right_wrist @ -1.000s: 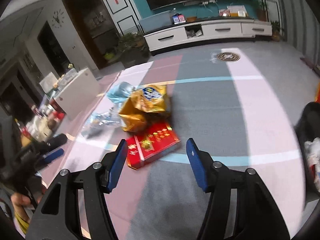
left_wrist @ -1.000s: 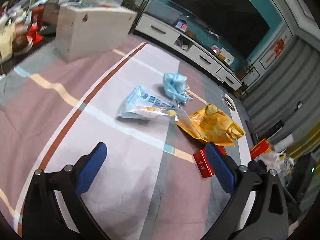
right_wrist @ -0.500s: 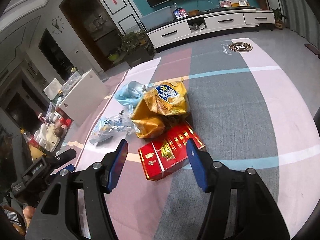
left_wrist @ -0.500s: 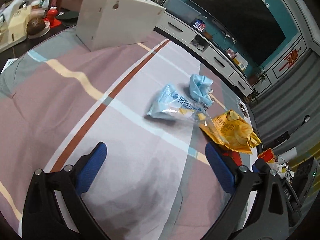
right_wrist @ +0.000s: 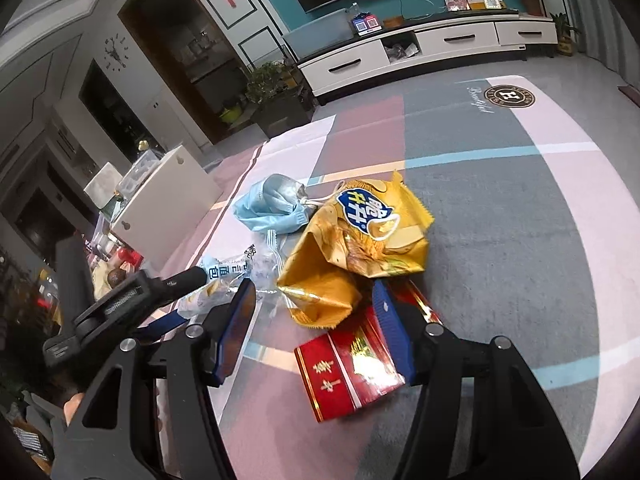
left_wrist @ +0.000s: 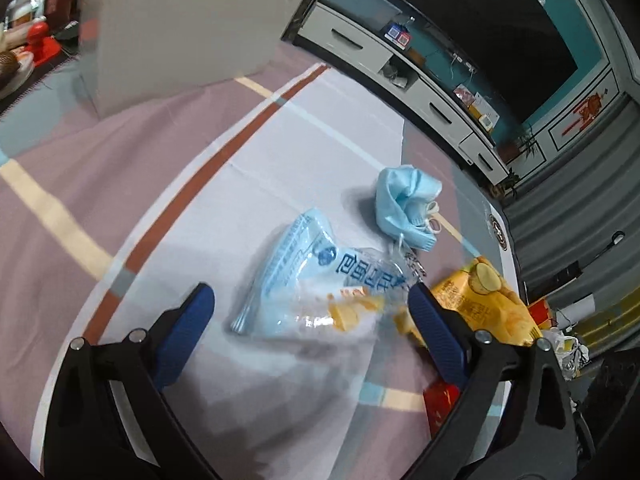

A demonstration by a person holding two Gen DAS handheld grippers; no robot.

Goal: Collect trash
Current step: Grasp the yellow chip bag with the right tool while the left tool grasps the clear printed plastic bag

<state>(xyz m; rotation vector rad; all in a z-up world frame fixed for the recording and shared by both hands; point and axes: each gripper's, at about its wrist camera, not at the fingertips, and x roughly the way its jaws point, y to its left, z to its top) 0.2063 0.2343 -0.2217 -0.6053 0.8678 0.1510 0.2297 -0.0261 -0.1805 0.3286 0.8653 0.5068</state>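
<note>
Trash lies on the striped rug. A clear and blue plastic wrapper (left_wrist: pixel 316 292) lies between the open jaws of my left gripper (left_wrist: pixel 310 304); it also shows in the right wrist view (right_wrist: pixel 224 280). Behind it lies a crumpled blue face mask (left_wrist: pixel 404 204) (right_wrist: pixel 272 208). A yellow chip bag (left_wrist: pixel 484 308) (right_wrist: pixel 360 244) lies to the right. A red box (right_wrist: pixel 352 364) (left_wrist: pixel 440 400) lies under my open right gripper (right_wrist: pixel 316 308), whose jaws straddle the chip bag's near corner and the box's far edge.
A white box (left_wrist: pixel 180 28) (right_wrist: pixel 168 200) stands at the rug's far left with clutter behind it. A white TV cabinet (right_wrist: pixel 420 48) runs along the far wall. The left gripper (right_wrist: pixel 132 300) shows at the left of the right wrist view.
Both grippers have moved forward and down toward the trash. The wrapper now lies between the left jaws; the right jaws now reach over the red box and the chip bag's corner.
</note>
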